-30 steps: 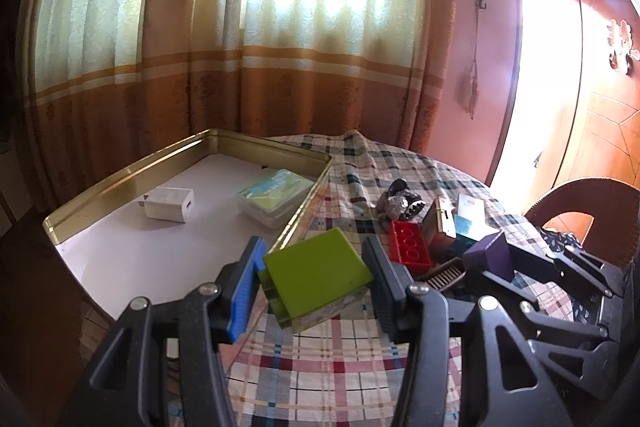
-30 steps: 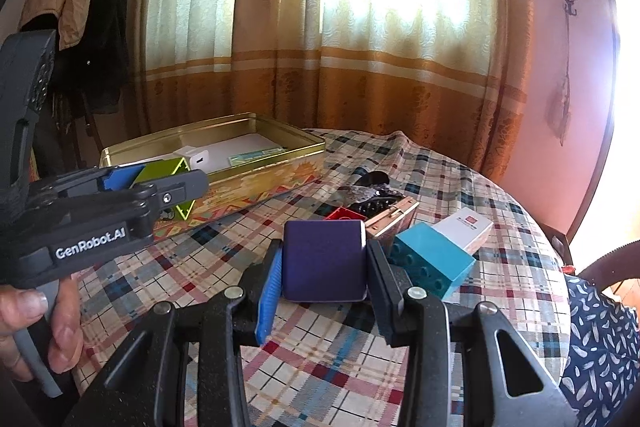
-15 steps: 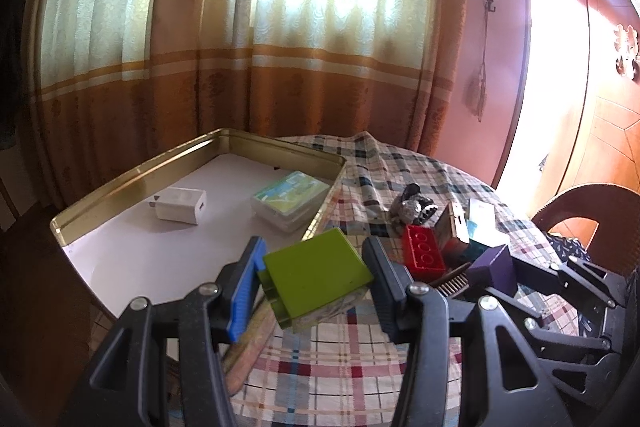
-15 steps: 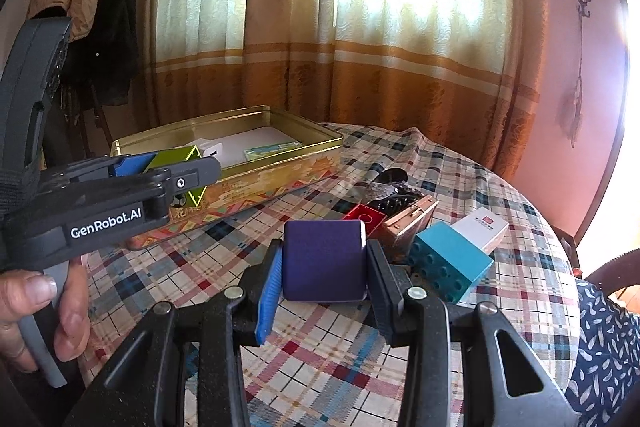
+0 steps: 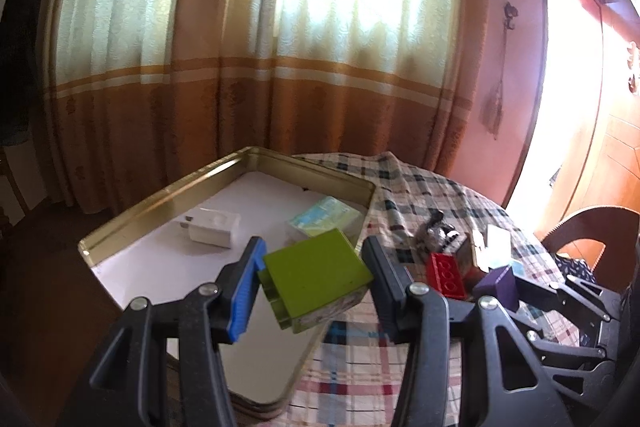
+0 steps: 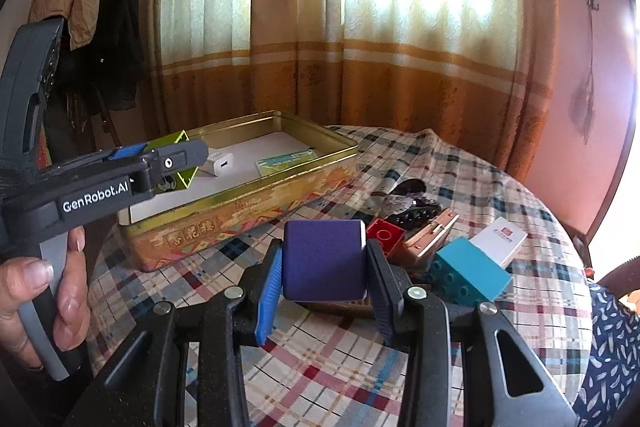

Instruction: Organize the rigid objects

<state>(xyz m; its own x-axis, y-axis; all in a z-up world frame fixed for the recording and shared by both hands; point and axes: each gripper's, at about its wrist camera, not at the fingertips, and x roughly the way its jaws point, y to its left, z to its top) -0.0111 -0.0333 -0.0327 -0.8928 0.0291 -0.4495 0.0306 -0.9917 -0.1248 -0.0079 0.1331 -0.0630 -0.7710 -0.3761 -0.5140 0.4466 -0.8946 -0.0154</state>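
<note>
The green block (image 5: pixel 316 277) sat clamped between the two fingers of the left hand-held gripper (image 5: pixel 314 283), tilted, held off the surface over the near corner of the gold tin (image 5: pixel 168 195). Beyond that gripper's fingertips, on the tin's white floor, lay a white charger (image 5: pixel 210 231) and, further right against the far wall, a pale green packet (image 5: pixel 324 223). In the right wrist view the same block (image 6: pixel 176 163) showed above the tin's left end (image 6: pixel 240 211), with a hand (image 6: pixel 44 291) wrapped around the left gripper's handle (image 6: pixel 100 179).

The purple cube (image 6: pixel 324 261) was squeezed between the fingers of the right hand-held gripper (image 6: pixel 324 283), held above the checked cloth of the counter (image 6: pixel 320 367). Just beyond and right of that gripper's fingers sat a red brick (image 6: pixel 384 235), touching a copper-coloured case (image 6: pixel 430 235); a teal brick (image 6: pixel 468 275) lay just right of the right finger, with a white box (image 6: pixel 498 241) behind it. A dark, shiny item (image 6: pixel 412 207) lay further ahead on the cloth; what it was could not be told.

From the left wrist view, the right gripper (image 5: pixel 496 283) with its cube appeared to the right, near the red brick (image 5: pixel 446 273). Orange-and-cream curtains (image 5: pixel 280 47) hung behind the counter, and a wooden chair (image 5: pixel 588 231) stood off to the right.
</note>
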